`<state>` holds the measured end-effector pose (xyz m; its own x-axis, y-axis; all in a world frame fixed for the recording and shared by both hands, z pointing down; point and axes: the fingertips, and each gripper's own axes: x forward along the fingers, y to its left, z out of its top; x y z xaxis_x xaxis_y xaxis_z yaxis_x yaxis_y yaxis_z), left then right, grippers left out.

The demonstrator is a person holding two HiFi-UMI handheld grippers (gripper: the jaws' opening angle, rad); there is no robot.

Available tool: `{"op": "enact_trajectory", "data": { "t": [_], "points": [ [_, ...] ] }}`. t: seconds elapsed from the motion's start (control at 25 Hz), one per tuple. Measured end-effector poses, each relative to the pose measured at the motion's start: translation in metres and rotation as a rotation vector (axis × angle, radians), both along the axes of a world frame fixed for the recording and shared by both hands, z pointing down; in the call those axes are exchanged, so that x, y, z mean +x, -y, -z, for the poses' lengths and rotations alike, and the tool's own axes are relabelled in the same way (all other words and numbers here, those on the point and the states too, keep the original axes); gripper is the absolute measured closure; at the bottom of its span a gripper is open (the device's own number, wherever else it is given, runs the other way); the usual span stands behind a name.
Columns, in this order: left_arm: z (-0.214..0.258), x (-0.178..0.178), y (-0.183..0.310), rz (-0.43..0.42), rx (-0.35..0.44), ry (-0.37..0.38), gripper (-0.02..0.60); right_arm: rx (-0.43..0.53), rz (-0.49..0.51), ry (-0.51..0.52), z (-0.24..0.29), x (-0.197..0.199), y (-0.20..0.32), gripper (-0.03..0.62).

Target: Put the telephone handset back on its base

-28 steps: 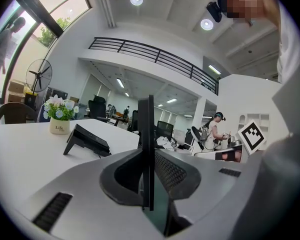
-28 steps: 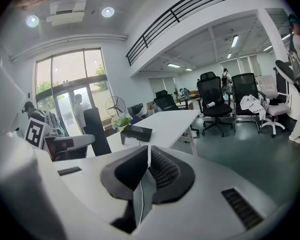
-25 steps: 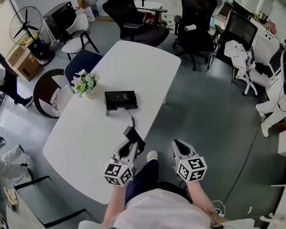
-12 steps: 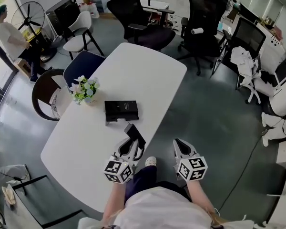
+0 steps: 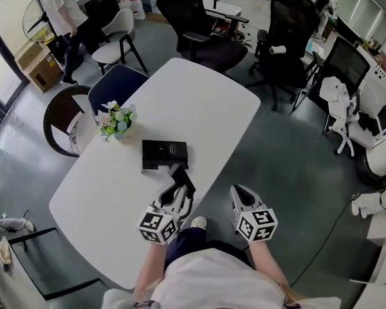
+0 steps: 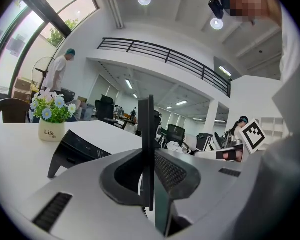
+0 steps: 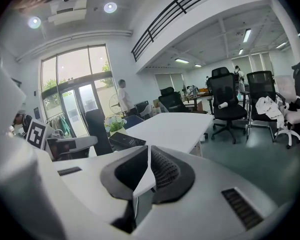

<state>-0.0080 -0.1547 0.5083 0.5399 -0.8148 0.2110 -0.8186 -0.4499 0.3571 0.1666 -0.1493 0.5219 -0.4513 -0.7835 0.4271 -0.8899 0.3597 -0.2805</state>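
"While the left hand-held gripper (image 5: 177,197) hangs over the near edge of the white oval surface (image 5: 199,102), what has it got?"

"Its jaws are clamped on the flat black telephone handset (image 5: 182,177), which stands edge-on between the pads and sticks out past their tips, over the surface."

"And the black wedge-shaped telephone base (image 5: 165,154)?"

"It lies on the surface just beyond the handset's far end, with a small white pot of flowers (image 5: 118,122) to its left."

"The right hand-held gripper (image 5: 240,197)?"

"It is off the surface's right edge, above the grey floor (image 5: 276,166), its jaws drawn together with nothing between them."
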Motion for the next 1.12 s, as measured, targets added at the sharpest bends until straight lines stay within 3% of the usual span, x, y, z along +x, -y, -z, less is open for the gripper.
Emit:
{"op": "enact_trajectory", "data": {
  "t": [0.68,1.12],
  "points": [
    [-0.009,-0.012,-0.014,0.079,-0.043,-0.003,0.503,-0.064,0.118,0.033,-0.021,-0.028,0.002,0.554],
    [-0.015,-0.017,0.012,0.216,-0.068,-0.035,0.503,-0.106,0.277,0.011,-0.028,-0.045,0.043,0.553]
  ]
}}
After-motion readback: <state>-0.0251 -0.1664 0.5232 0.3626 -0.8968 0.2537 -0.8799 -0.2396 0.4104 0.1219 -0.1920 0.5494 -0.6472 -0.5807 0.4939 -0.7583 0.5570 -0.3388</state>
